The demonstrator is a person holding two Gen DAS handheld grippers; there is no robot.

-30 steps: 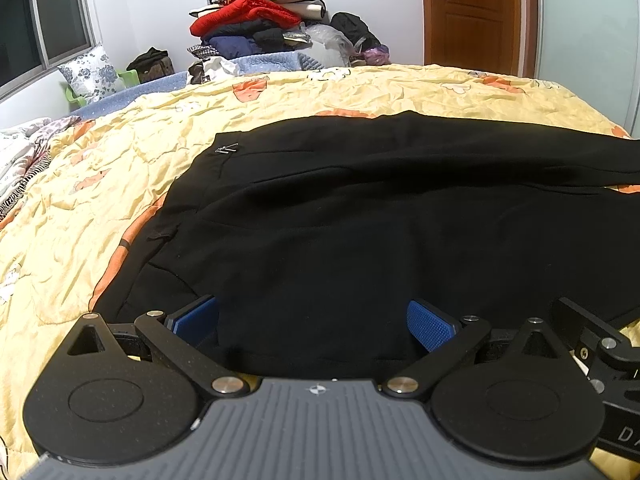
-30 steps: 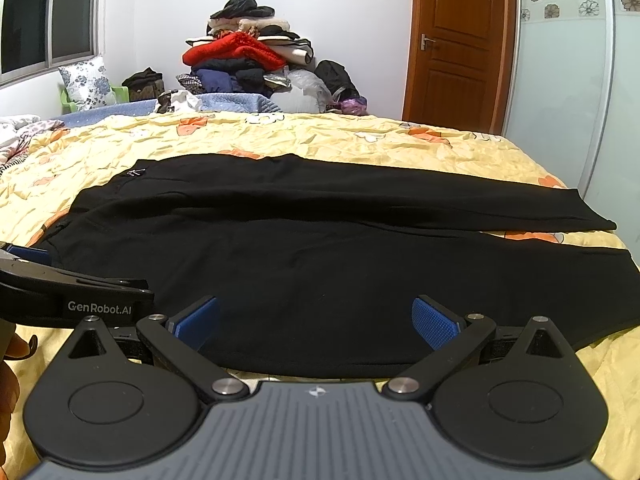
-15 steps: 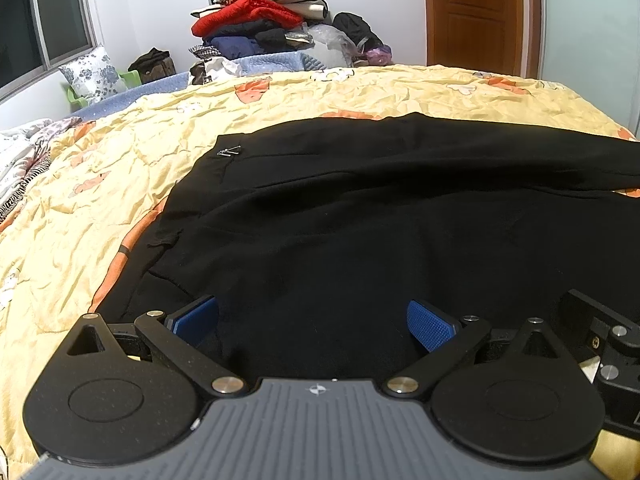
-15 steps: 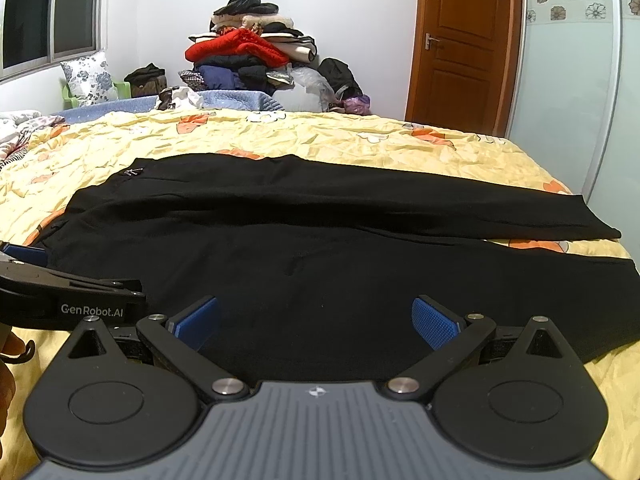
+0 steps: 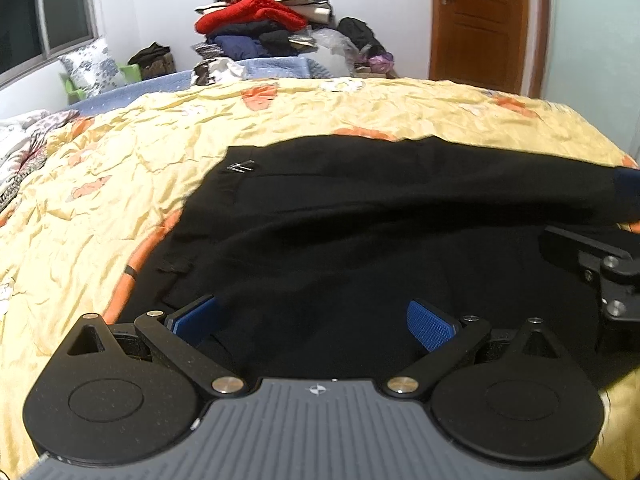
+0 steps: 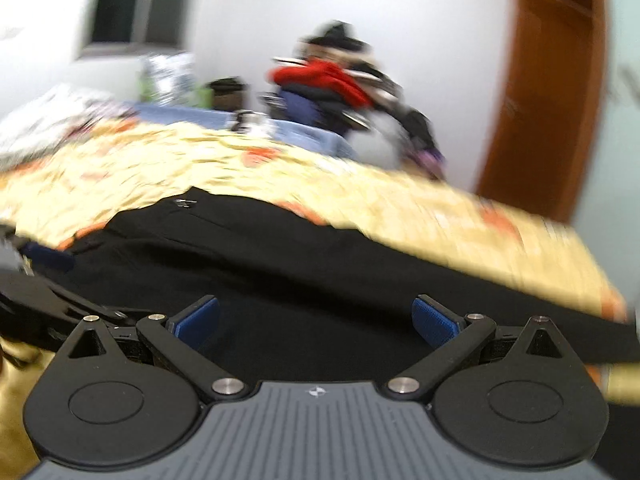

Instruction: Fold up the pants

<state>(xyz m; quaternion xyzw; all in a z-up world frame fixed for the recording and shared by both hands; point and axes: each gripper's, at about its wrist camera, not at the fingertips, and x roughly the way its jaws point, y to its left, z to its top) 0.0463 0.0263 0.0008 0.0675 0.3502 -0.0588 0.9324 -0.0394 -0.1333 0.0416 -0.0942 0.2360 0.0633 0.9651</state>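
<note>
Black pants (image 5: 360, 220) lie flat on a yellow quilt (image 5: 100, 208), waist to the left with a small metal clasp (image 5: 240, 167), legs running right. My left gripper (image 5: 312, 322) is open, its blue pads low over the near waist edge of the pants. My right gripper (image 6: 316, 322) is open over the near leg of the pants (image 6: 320, 272); its view is blurred and tilted. The right gripper's black body shows at the right edge of the left wrist view (image 5: 600, 276). The left gripper's body shows at the left of the right wrist view (image 6: 40, 304).
A pile of clothes (image 5: 260, 24) stands beyond the bed's far side by the white wall. A floral pillow (image 5: 92, 64) lies at the back left under a window. A brown door (image 5: 484, 20) is at the back right.
Both grippers have moved forward over the near edge of the pants. The right gripper has swung and tilted fast, blurring its view. Both stay open.
</note>
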